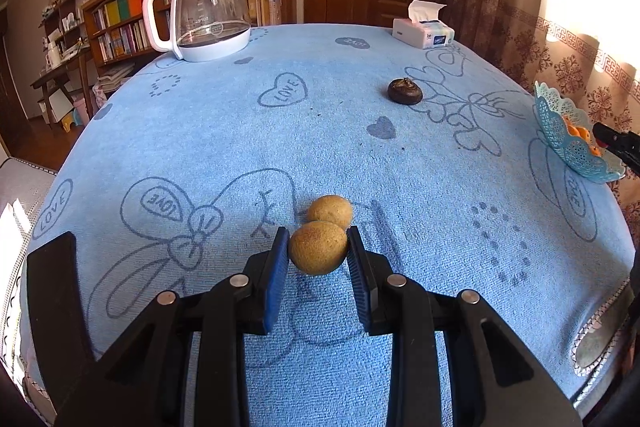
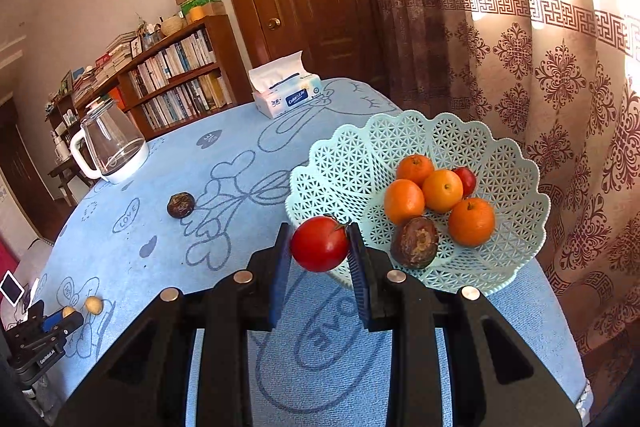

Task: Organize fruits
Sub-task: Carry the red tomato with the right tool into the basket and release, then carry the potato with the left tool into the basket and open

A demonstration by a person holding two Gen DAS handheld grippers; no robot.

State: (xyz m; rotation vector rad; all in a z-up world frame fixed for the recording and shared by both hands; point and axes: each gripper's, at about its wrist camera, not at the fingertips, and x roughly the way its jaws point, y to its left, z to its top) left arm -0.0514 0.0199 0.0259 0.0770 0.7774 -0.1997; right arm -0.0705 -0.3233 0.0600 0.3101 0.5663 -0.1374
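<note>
My left gripper (image 1: 318,247) is shut on a tan-brown round fruit (image 1: 318,247), held just above the blue cloth. A second tan fruit (image 1: 330,211) lies right behind it on the cloth. A dark wrinkled fruit (image 1: 405,91) sits farther back. My right gripper (image 2: 319,245) is shut on a red tomato-like fruit (image 2: 319,243), at the near-left rim of the pale green lattice basket (image 2: 352,163). The basket holds several oranges (image 2: 442,190), a small red fruit (image 2: 466,180) and a dark wrinkled fruit (image 2: 415,242). In the right wrist view the left gripper (image 2: 60,317) shows at far left.
A glass kettle with a white handle (image 1: 208,15) stands at the back left of the table, a tissue box (image 1: 423,33) at the back right. The basket (image 1: 560,131) sits at the table's right edge beside a patterned curtain (image 2: 560,87). A bookshelf and a wooden door stand behind.
</note>
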